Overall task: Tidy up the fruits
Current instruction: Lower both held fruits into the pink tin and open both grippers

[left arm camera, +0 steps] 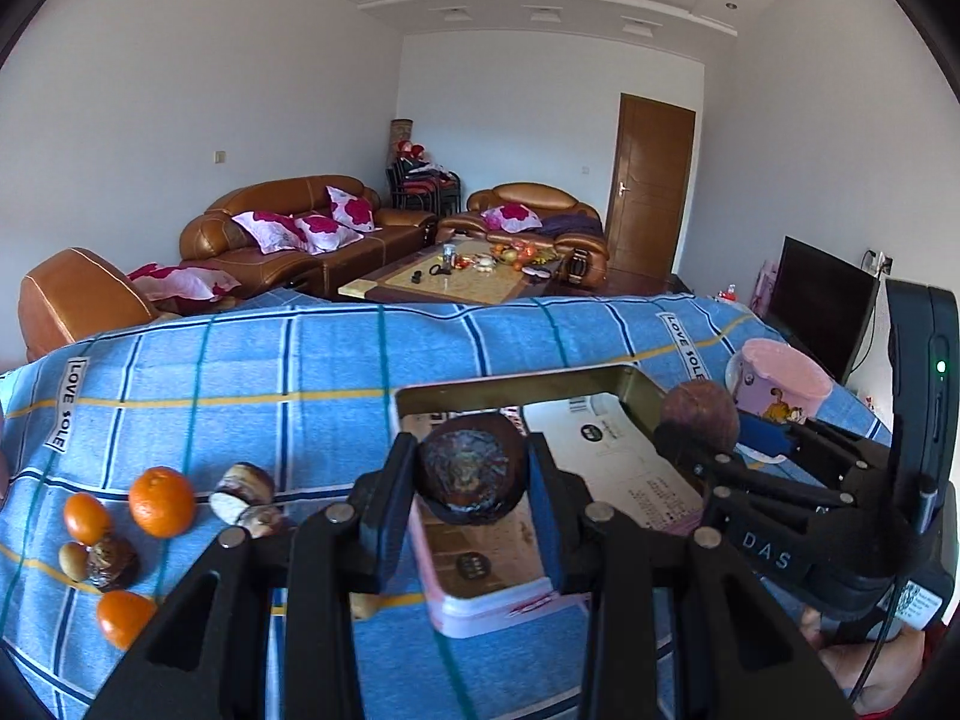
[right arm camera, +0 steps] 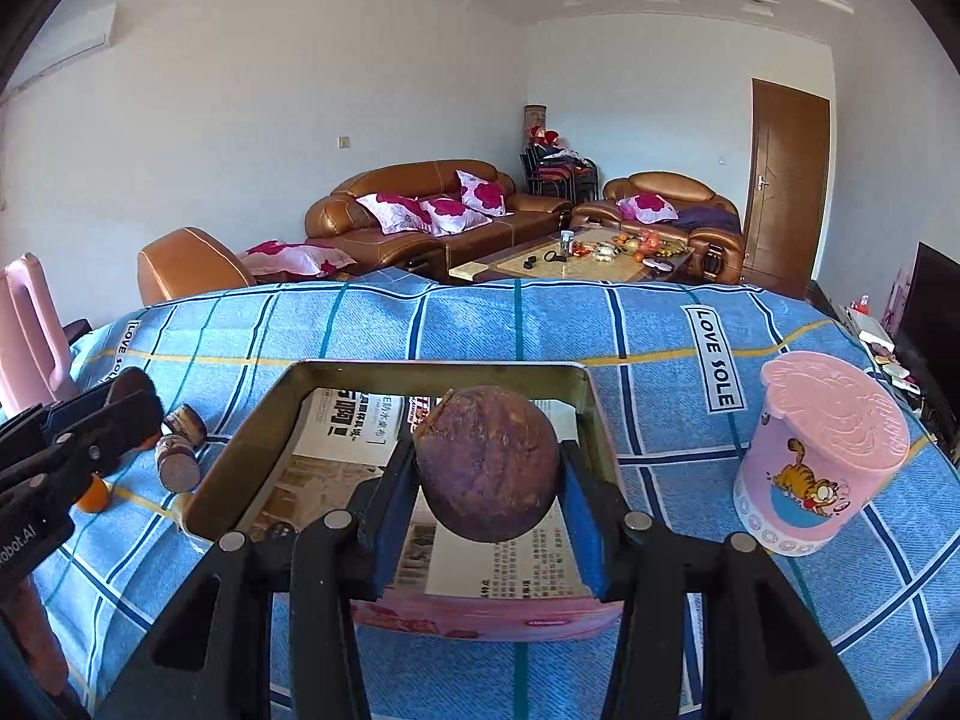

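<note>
**Both grippers loaded over the tin**

My left gripper (left arm camera: 471, 480) is clamped on a dark, shrivelled fruit (left arm camera: 471, 468), its blue pads pressed to both sides. I'm holding it above the near end of the pink-walled tin (left arm camera: 480, 606), which sits on the counter under a blue checked cloth (left arm camera: 240, 372).

My right gripper (right arm camera: 489, 480) is clamped on a round brown fruit (right arm camera: 489, 471), also over the tin's open inside, where a printed paper lining (right arm camera: 348, 420) shows. In the left wrist view this gripper comes in from the right, with its fruit by the tin's far right corner.

Loose on the cloth, left of the tin: four oranges, the largest (left arm camera: 161, 501) just beside a dark brown cut piece (left arm camera: 243, 489), another dark brown fruit (left arm camera: 113, 561) among the smaller ones, and a small tan one touching it.

A pink cartoon-cat cup (right arm camera: 822, 456) stands right of the tin, apart from it.
</note>
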Tool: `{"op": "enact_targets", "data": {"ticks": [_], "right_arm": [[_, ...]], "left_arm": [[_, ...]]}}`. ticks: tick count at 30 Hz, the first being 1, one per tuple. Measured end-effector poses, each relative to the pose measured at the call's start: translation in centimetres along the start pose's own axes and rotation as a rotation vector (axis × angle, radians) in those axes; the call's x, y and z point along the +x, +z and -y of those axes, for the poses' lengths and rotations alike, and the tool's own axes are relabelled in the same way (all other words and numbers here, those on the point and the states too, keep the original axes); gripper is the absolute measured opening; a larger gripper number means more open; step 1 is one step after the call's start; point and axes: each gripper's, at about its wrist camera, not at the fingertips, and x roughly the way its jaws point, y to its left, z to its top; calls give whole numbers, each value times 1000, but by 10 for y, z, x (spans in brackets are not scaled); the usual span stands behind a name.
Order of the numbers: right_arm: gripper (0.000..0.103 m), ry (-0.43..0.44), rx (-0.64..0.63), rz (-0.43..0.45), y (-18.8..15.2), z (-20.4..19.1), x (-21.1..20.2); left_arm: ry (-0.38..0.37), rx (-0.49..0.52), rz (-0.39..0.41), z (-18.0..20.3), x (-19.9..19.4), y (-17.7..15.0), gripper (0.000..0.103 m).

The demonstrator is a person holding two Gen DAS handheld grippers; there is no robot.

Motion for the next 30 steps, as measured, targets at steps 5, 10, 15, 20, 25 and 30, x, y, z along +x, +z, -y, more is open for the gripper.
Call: {"op": "enact_targets", "data": {"ticks": [5, 10, 15, 20, 25, 30], "right_arm": [[48, 13, 18, -31, -3, 15, 5], [48, 43, 28, -76, -5, 16, 14], [48, 48, 41, -104, -7, 17, 19], [49, 55, 39, -109, -8, 15, 19], [49, 72, 54, -121, -7, 16, 21], [51, 87, 76, -117, -7, 18, 20]], "left_arm": [[-11, -7, -57, 22, 25, 0, 38], [31, 1, -96, 31, 36, -3, 37], [43, -2, -149, 28, 48, -8, 37], [50, -2, -161, 26, 49, -9, 37], [51, -11, -185, 23, 57, -10, 37], [59, -9, -193, 23, 59, -11, 38]]}}
